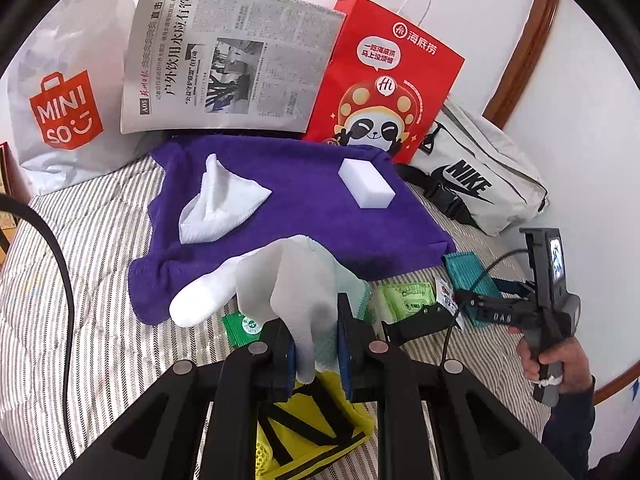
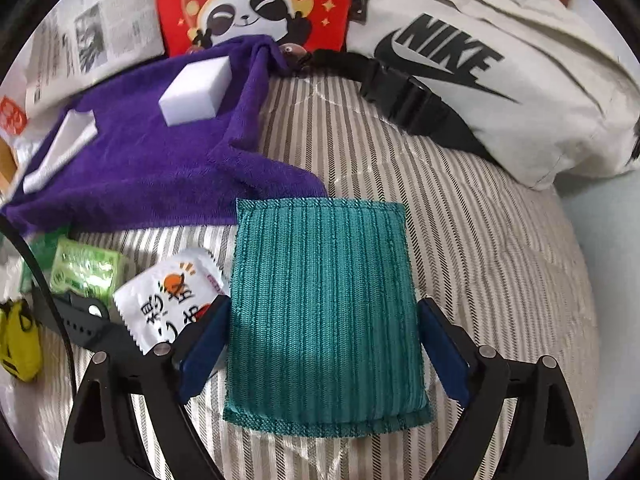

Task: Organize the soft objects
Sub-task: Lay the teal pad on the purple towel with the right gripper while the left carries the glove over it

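Glove (image 1: 280, 280), white, is pinched in my left gripper (image 1: 316, 344), lifted clear for the purple towel (image 1: 296, 208). Right gripper (image 2: 324, 344) spread wide, straddling the teal pad (image 2: 320, 300) on the striped bedding (image 2: 480, 240), not clamped yet.

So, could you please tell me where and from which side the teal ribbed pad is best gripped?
Probably across its two long edges, coming down from above. The teal ribbed pad lies flat on the striped bedding, its narrow width already between the open right tongs, whose pads flank those edges without touching. Its upper left corner overlaps the purple towel.
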